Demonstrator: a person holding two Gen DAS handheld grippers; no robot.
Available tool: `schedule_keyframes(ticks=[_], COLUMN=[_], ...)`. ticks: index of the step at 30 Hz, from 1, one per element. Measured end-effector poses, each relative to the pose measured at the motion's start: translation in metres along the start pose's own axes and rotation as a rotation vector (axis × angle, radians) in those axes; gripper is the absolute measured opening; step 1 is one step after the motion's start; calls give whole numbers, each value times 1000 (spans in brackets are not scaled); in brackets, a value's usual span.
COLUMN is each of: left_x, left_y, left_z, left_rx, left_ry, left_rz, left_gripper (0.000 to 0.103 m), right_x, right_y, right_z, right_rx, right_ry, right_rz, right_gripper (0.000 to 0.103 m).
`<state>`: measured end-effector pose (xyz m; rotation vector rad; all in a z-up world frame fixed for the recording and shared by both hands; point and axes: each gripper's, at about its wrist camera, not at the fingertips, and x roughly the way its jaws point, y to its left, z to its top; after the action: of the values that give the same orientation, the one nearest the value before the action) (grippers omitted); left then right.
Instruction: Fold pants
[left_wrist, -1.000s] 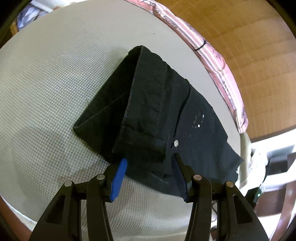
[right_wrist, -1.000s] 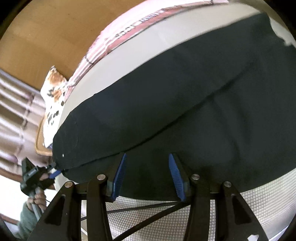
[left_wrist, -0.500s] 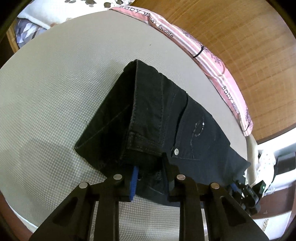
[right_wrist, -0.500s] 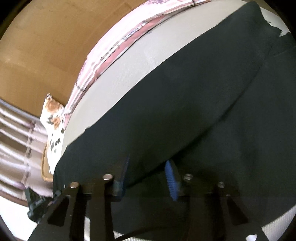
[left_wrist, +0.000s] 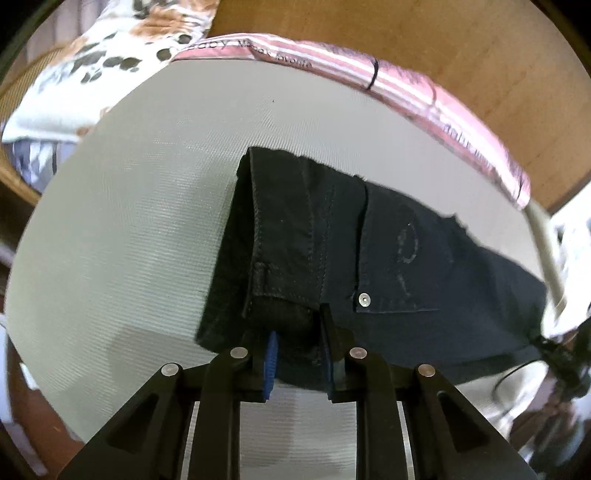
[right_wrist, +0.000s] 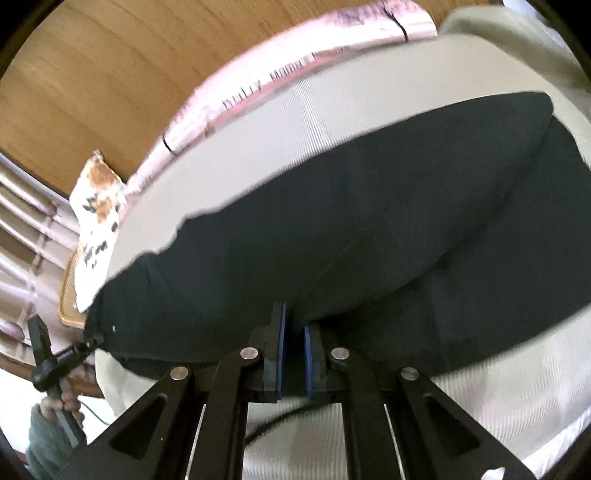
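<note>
Black pants lie folded lengthwise on a pale bed cover. In the left wrist view the waistband end with a metal rivet is nearest me. My left gripper is shut on the thick waistband fold, and the cloth bunches between its blue pads. The right wrist view shows the long leg section of the pants. My right gripper is shut on their near edge, pads almost together, with the cloth raised a little. The left gripper shows there at the pants' far left corner.
A pink striped blanket runs along the far edge of the bed against a wooden wall. A flower-print pillow lies at the far left. A person's hand holds the left gripper's handle.
Both grippers have closed from open onto the pants. The left one rolled and rose with the waistband. The right one rose, and the cloth edge came up with it.
</note>
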<state>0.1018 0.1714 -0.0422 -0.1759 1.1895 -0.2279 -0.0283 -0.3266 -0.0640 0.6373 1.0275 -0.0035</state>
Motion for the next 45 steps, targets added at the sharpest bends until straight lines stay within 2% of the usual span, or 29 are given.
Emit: schedule_keyframes(ticks=[5, 9, 11, 14, 16, 19, 24, 26, 29, 32, 34, 39, 43, 45], left_x=[19, 28, 27, 23, 15, -3, -32, -41, -48, -40, -25, 17, 39, 51], left_y=[-3, -21, -26, -21, -17, -13, -26, -35, -67, -116, -154, -243, -293, -316], left_z=[-9, -15, -17, -15, -12, -12, -20, -22, -24, -28, -35, -60, -79, -86], left_rx=[95, 203, 221, 192, 147, 116, 174, 196, 286, 424, 522, 755, 848, 896], left_ry=[34, 14, 7, 12, 16, 10, -50, -88, -141, -163, -145, -81, -33, -12], left_rz=[91, 188, 208, 184, 140, 101, 182, 178, 131, 50, -24, -153, -268, -296], left_gripper=[21, 21, 22, 23, 24, 30, 30, 30, 30, 31, 31, 31, 31, 31], right_x=[20, 30, 29, 23, 16, 6, -6, -9, -11, -12, -9, -5, -6, -7], right_y=[-8, -15, -19, -32, -44, -74, -113, -125, -142, -155, -165, -183, -194, -197], right_z=[-20, -22, -21, -20, -19, -15, -2, 6, 23, 41, 50, 67, 74, 76], right_rx=[5, 25, 45, 110, 161, 248, 329, 332, 347, 352, 367, 436, 474, 475], right_ry=[77, 105, 101, 91, 66, 30, -29, -56, -77, -94, -97, -111, -119, -117], right_rz=[-49, -49, -28, 22, 40, 58, 69, 56, 44, 22, 33, 78, 102, 107], right_gripper=[8, 8, 15, 27, 33, 34, 34, 33, 34, 34, 34, 34, 32, 26])
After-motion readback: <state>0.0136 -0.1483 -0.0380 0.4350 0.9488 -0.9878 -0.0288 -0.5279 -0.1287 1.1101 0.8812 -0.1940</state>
